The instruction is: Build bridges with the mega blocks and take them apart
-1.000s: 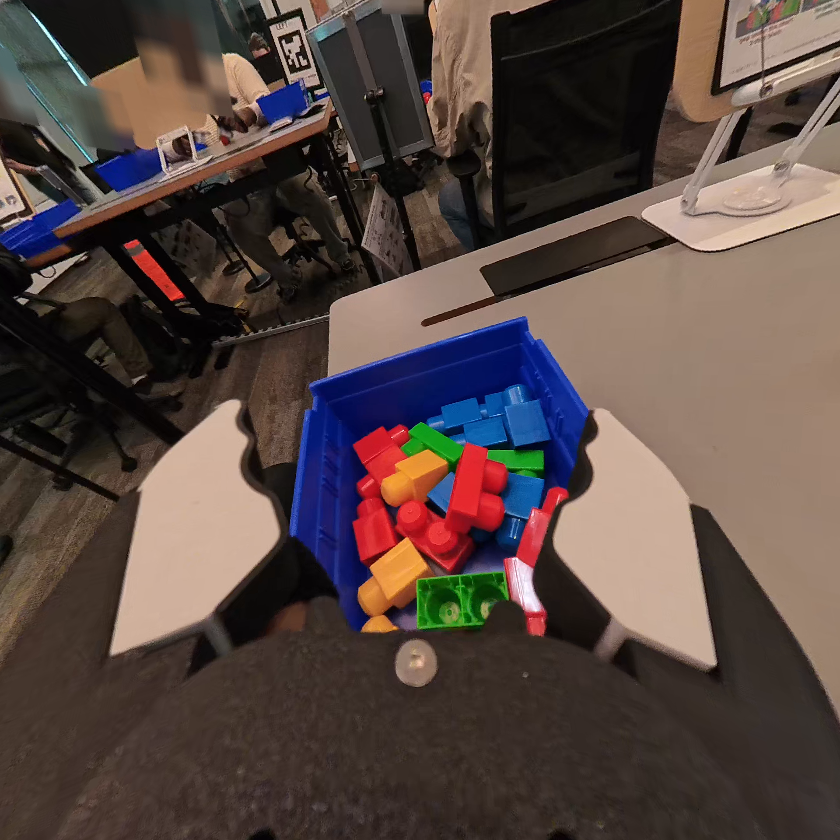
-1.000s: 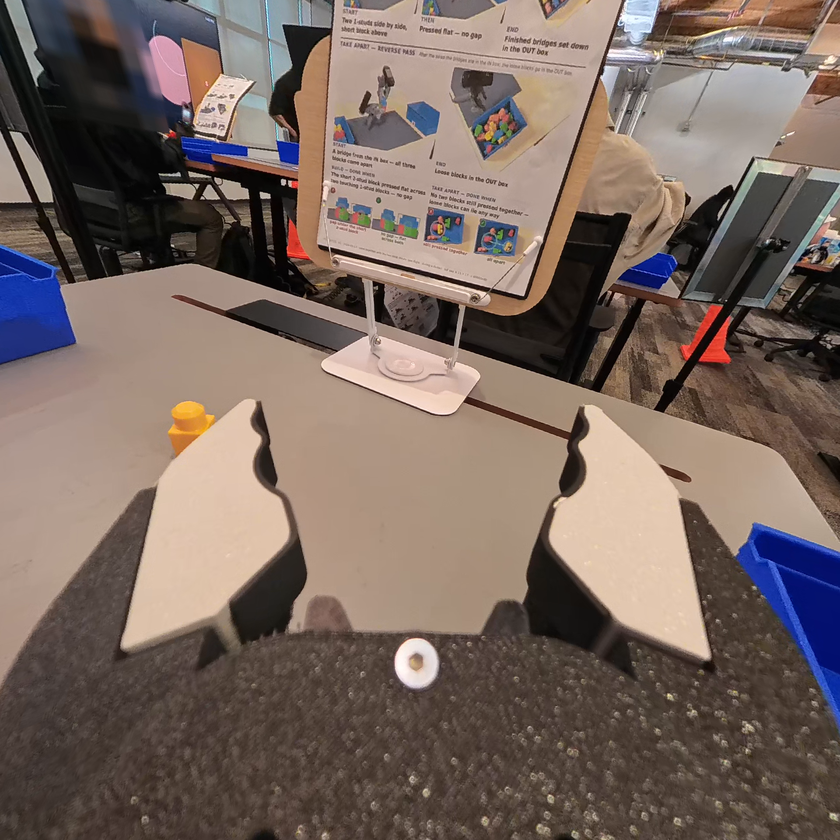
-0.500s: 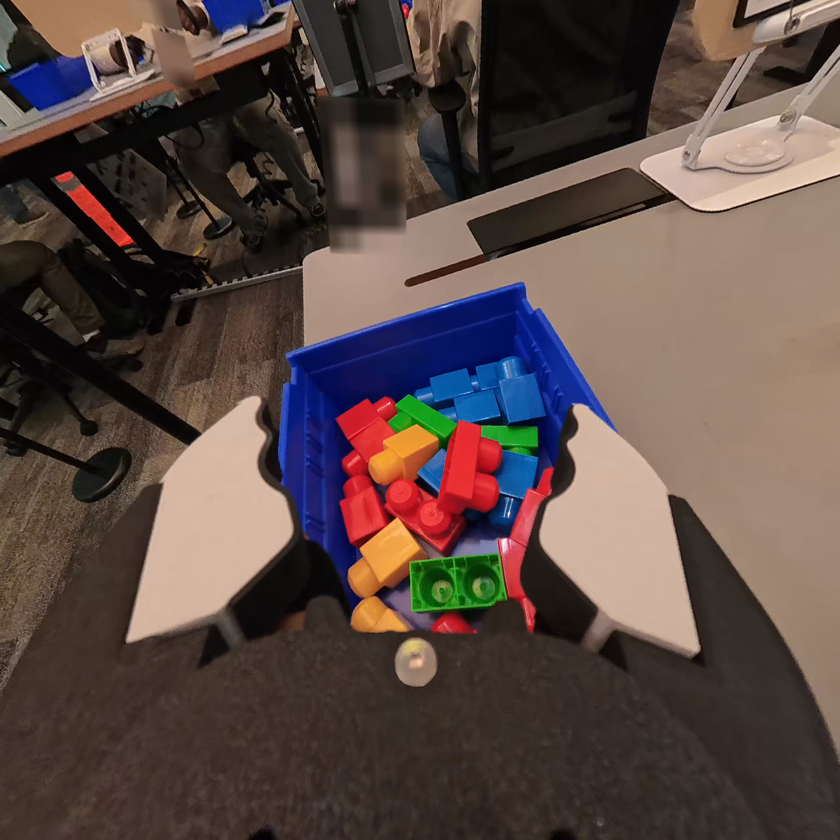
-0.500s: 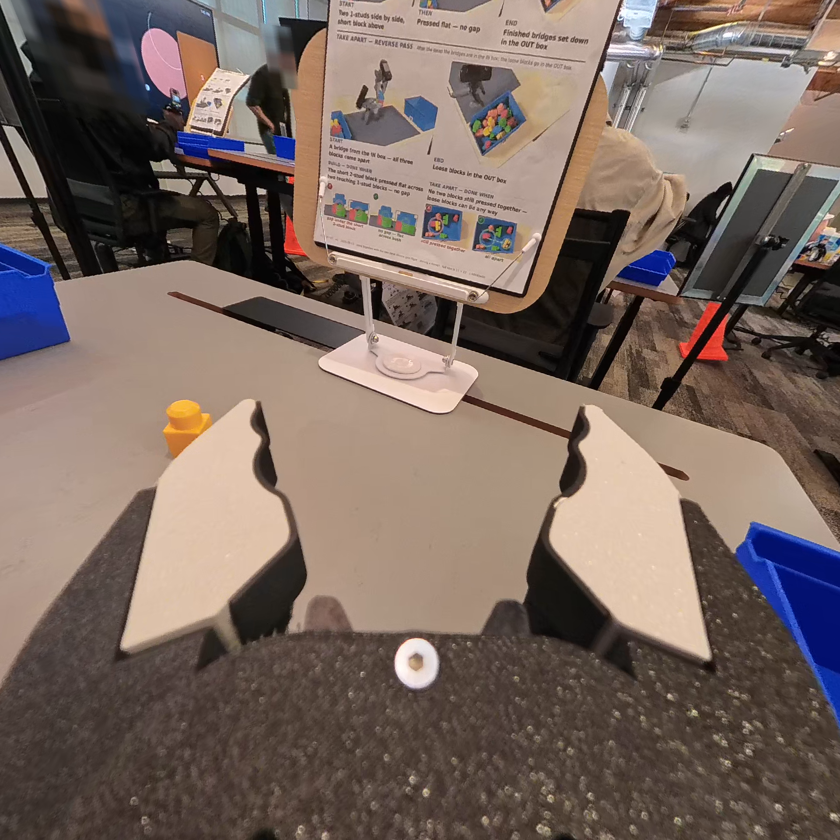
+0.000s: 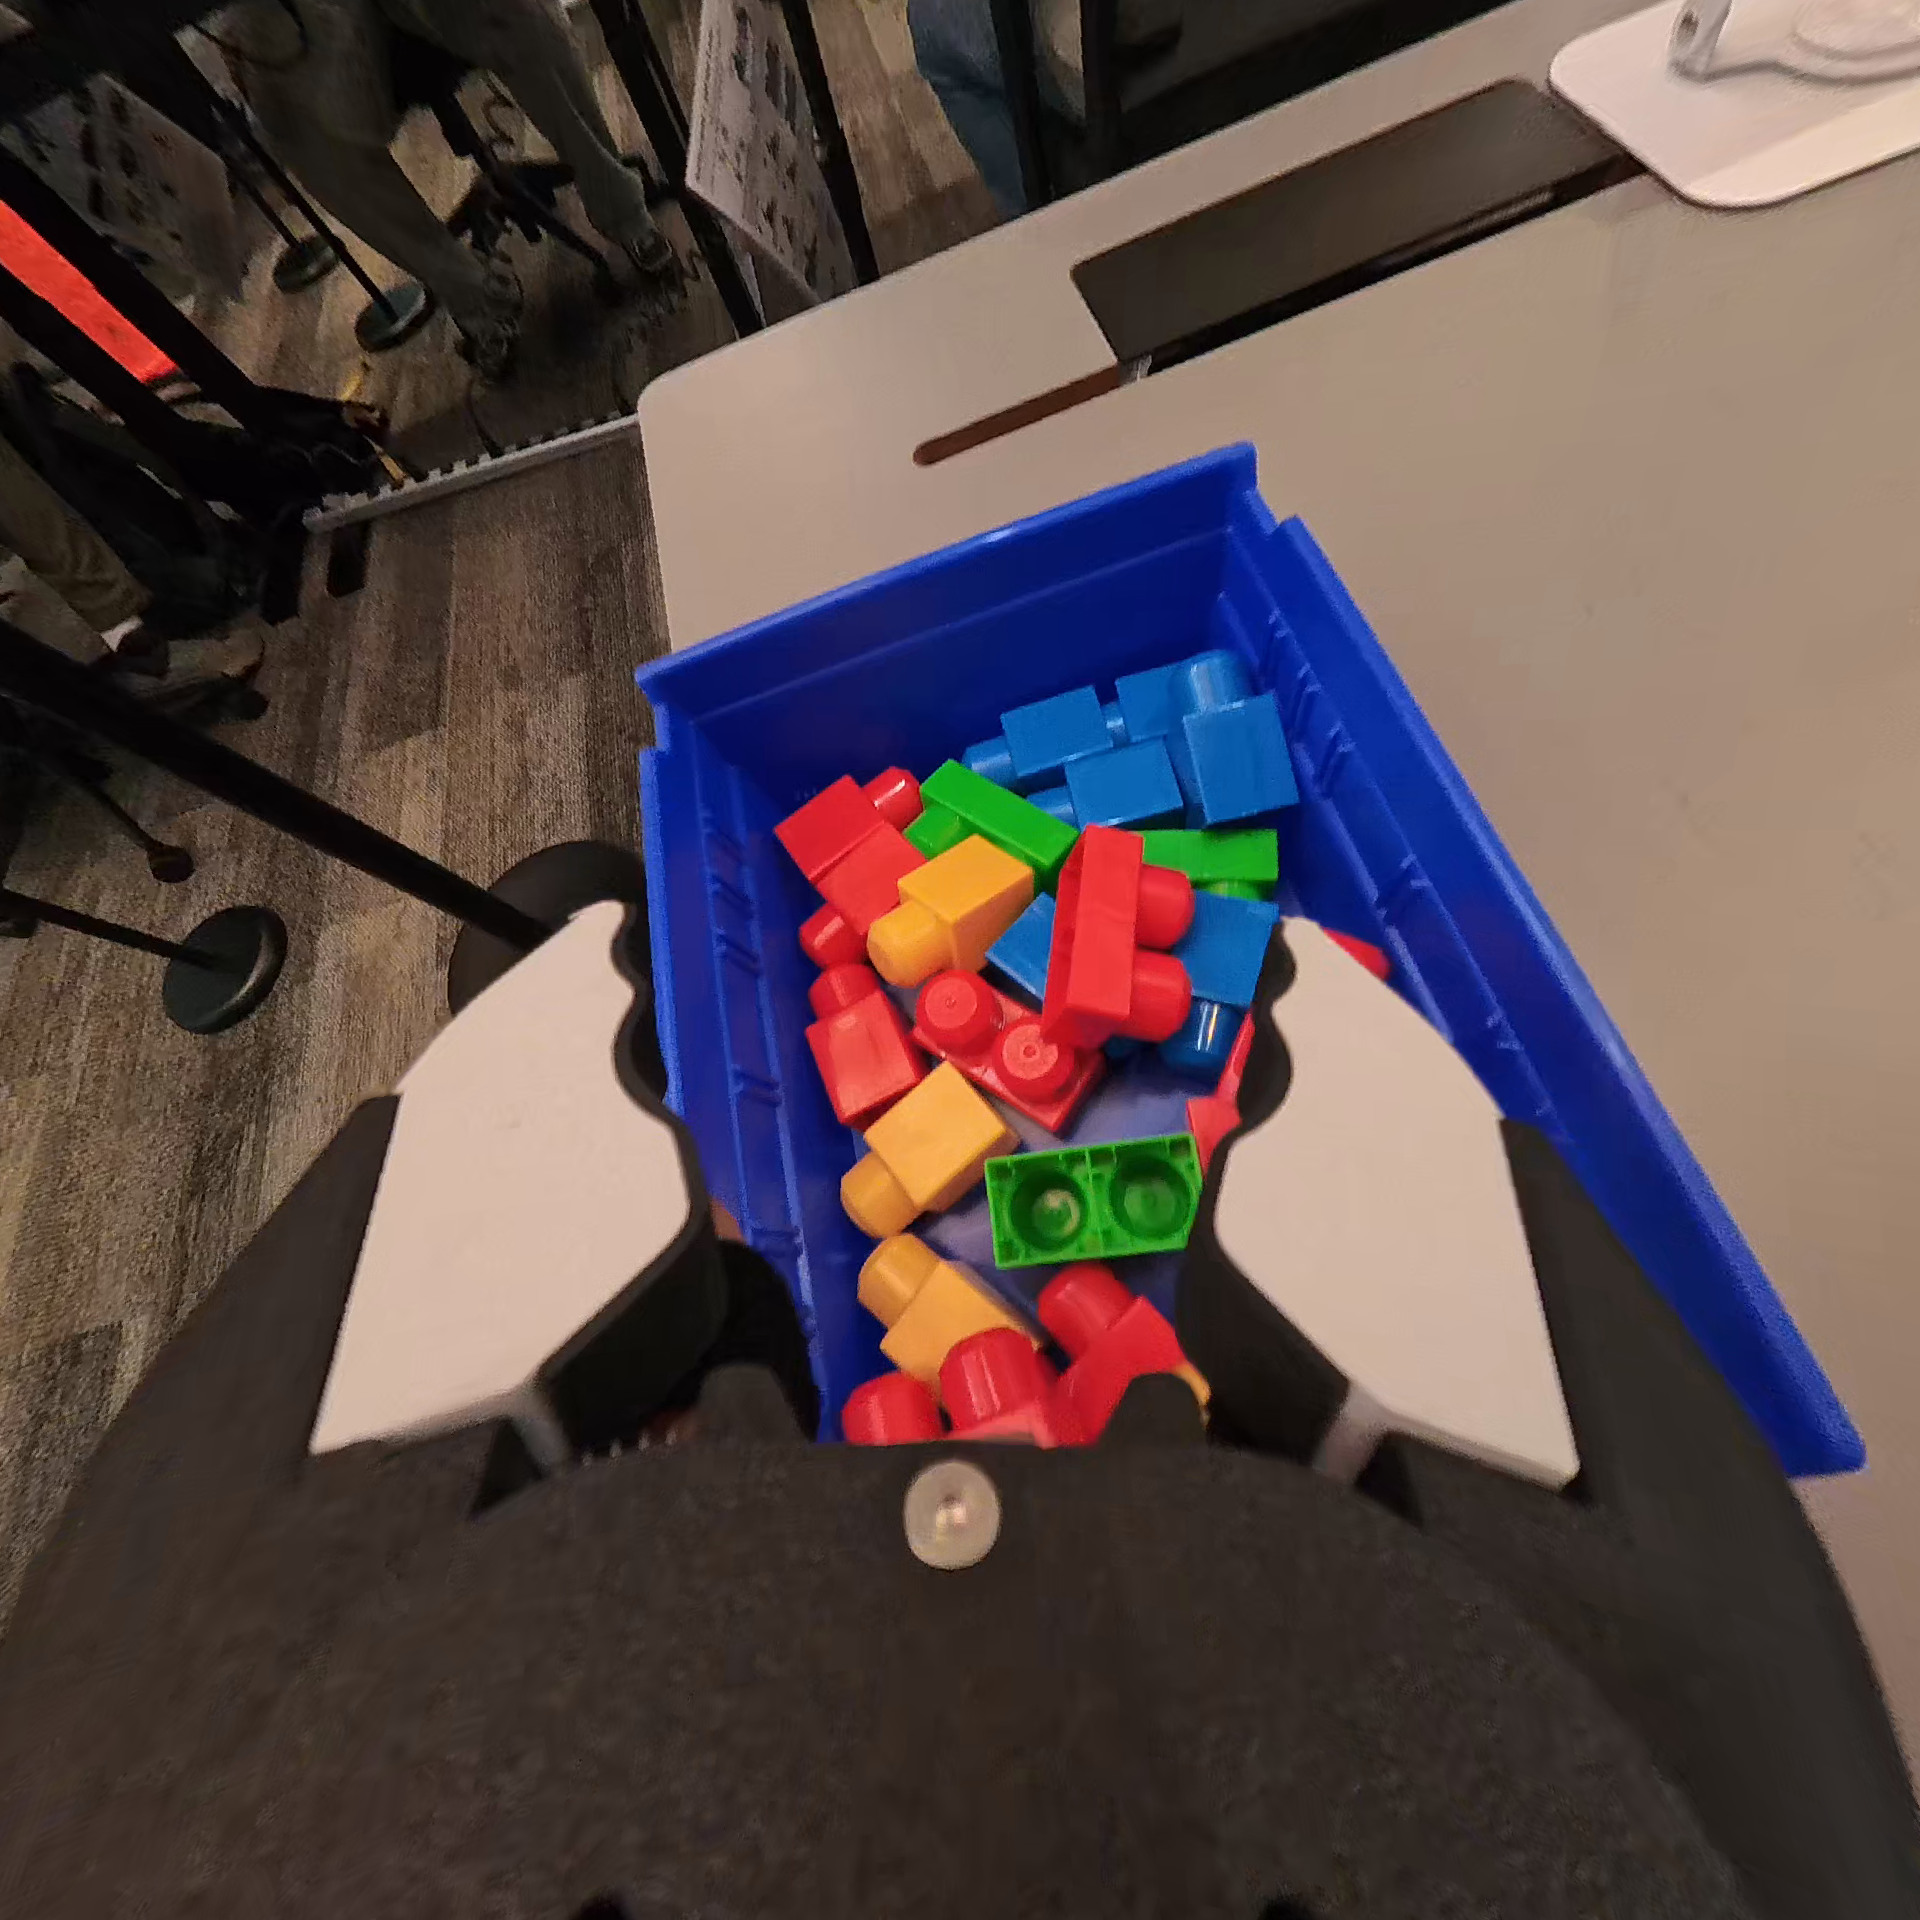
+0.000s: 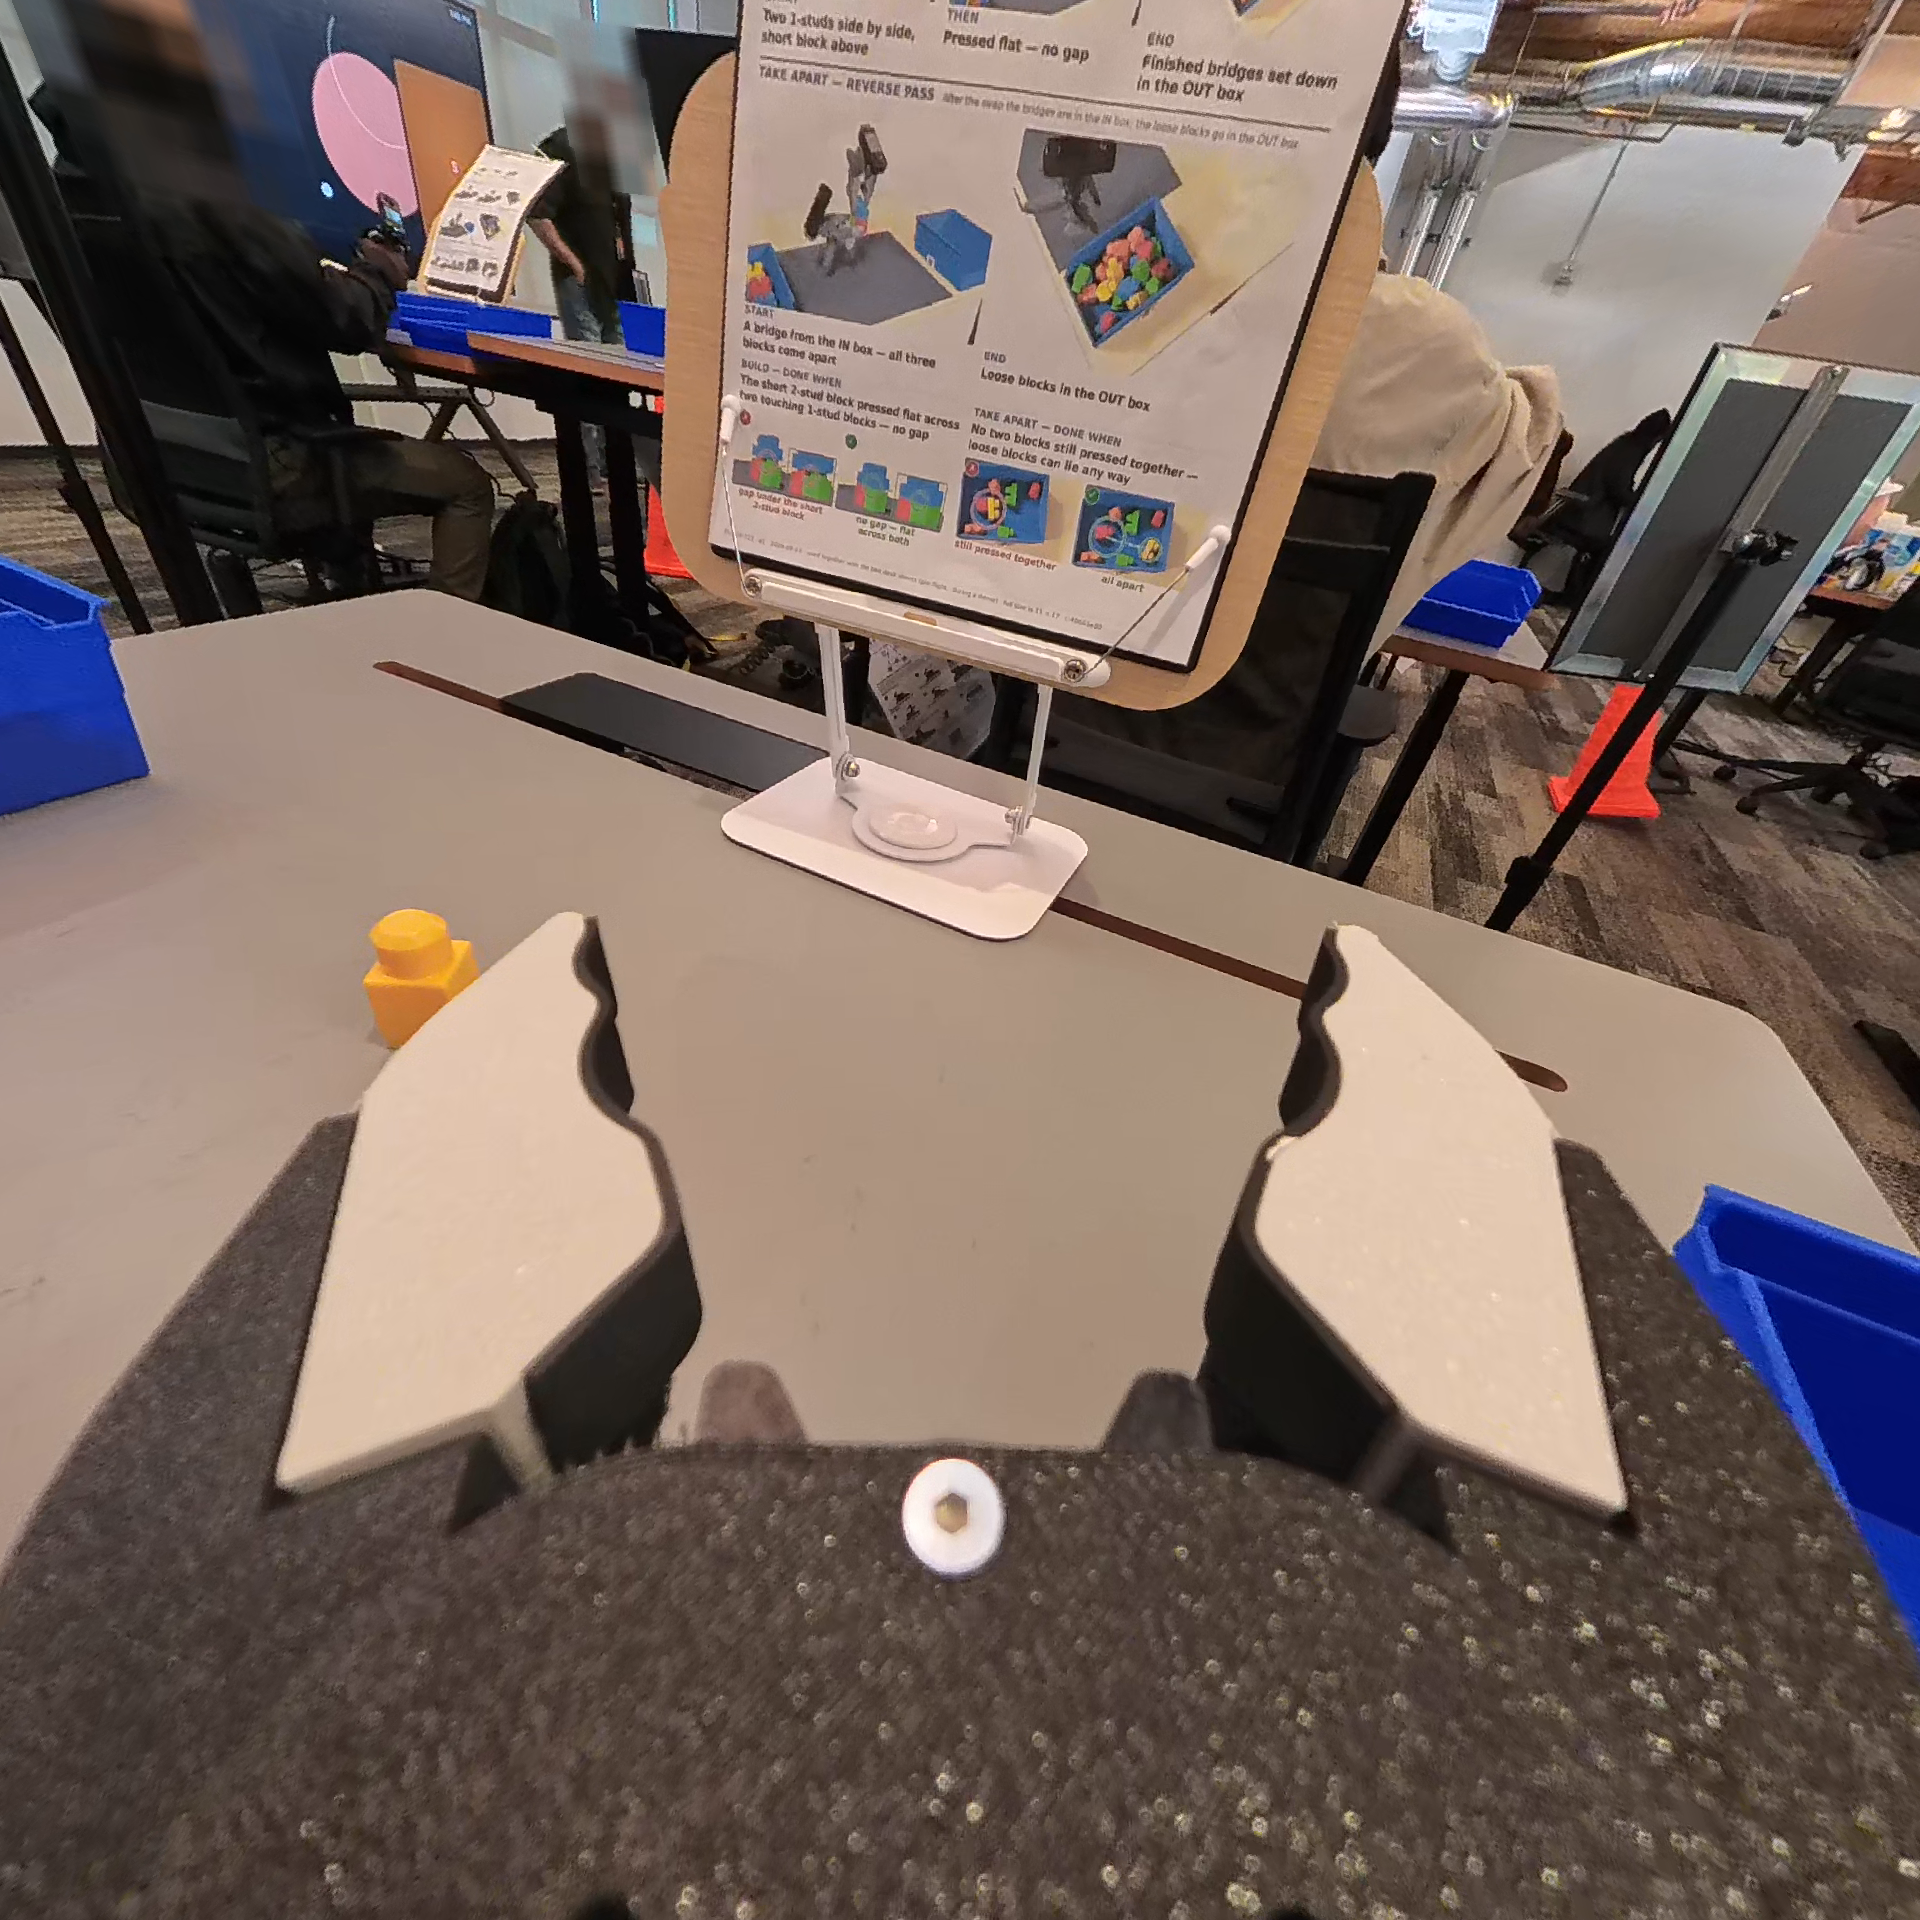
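Left wrist view: we are holding our wide-open left gripper over the blue plastic bin of coloured blocks, its left finger outside the bin wall.

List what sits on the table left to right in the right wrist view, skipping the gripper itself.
blue bin at the left edge → yellow one-stud block → white base of the instruction stand → second blue bin at the right edge. All rest on the grey table.
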{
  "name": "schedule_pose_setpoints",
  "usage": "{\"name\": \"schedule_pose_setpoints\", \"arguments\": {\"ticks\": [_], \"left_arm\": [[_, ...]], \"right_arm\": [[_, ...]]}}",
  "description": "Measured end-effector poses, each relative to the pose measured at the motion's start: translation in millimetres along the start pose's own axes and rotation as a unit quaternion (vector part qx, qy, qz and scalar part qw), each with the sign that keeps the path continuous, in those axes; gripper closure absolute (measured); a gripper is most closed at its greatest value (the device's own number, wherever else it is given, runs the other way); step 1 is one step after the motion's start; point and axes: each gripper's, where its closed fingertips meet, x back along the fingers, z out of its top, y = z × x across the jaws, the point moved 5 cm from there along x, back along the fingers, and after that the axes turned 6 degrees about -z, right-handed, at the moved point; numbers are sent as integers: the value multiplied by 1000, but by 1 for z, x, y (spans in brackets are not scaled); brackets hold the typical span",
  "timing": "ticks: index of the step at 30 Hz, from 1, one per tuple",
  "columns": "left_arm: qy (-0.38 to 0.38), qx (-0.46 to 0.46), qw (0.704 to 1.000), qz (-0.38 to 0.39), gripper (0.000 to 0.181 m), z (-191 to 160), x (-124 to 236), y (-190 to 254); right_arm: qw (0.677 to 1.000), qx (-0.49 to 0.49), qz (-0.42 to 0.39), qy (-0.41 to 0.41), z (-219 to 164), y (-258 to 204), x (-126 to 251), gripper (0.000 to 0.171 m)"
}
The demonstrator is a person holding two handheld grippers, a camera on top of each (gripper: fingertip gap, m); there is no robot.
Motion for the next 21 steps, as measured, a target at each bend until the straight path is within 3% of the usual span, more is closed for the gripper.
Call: {"name": "schedule_pose_setpoints", "arguments": {"ticks": [11, 21], "left_arm": [[-112, -5, 994, -21, 75, -18, 8, -6], [-172, -46, 983, -49, 85, 2, -11, -1]], "right_arm": [[1000, -1, 10, -2, -3, -7, -6, 48], [1000, 5, 6, -6, 1, -7, -6, 48]]}}
